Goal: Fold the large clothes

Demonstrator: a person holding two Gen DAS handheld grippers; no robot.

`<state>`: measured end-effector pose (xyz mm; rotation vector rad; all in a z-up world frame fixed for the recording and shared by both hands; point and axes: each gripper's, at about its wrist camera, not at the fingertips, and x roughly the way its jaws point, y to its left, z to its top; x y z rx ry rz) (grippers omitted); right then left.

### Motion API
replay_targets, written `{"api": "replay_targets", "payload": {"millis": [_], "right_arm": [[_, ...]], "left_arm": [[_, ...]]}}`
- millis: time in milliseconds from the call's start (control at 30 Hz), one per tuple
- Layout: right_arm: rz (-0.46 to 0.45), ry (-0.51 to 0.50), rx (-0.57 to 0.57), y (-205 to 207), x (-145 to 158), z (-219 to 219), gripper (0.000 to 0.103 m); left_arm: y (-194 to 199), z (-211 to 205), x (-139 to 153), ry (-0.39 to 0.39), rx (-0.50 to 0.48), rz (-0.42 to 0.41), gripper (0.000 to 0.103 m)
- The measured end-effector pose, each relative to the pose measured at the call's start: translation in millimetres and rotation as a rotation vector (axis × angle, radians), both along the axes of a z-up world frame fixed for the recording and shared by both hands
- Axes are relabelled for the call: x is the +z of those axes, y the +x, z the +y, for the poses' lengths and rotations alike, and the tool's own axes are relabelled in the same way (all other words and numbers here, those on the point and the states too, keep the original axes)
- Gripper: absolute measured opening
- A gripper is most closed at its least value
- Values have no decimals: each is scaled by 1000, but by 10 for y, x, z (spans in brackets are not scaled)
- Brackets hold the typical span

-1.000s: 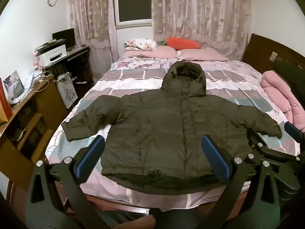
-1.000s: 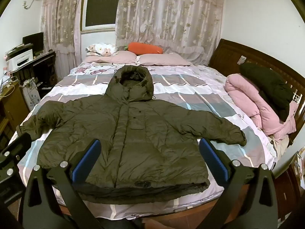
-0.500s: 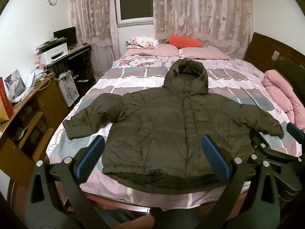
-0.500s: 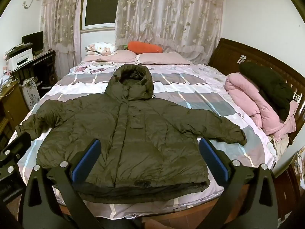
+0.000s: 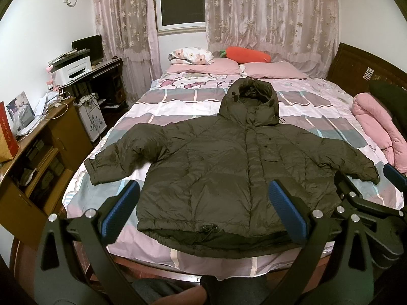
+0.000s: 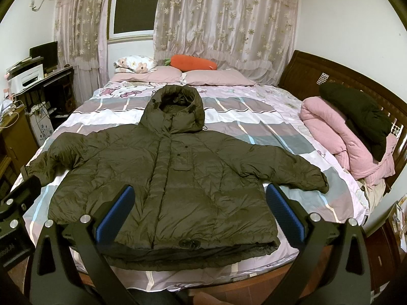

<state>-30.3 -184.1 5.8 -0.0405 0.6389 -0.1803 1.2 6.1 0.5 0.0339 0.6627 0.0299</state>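
— Nothing much has shifted since a second ago: both views have only crept a little, and the jacket lies as it did, flat on the bed, front up, hood away from me, hem nearest my tongs.

— And your tongs?

— My left tongs and right tongs both hang released, jaws spread wide, empty, just short of the hem. The right ones show at the edge of my left view.

— How will it handle?

— I'd guess light for its bulk, soft and puffy, with a slick shell that slides and springs back once folded.

— Where would you take hold?

— Probably the cuffs: the left sleeve lies out beyond my left tongs, the right sleeve beyond my right. I'd pinch deep, through the padding, so the cloth doesn't slip.
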Motion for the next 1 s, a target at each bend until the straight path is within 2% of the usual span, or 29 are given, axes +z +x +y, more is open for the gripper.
{"api": "replay_targets", "payload": {"millis": [1000], "right_arm": [[3, -2, -1, -14, -11, -6, 102]], "left_arm": [[7, -15, 13, 2, -1, 3, 101]]}}
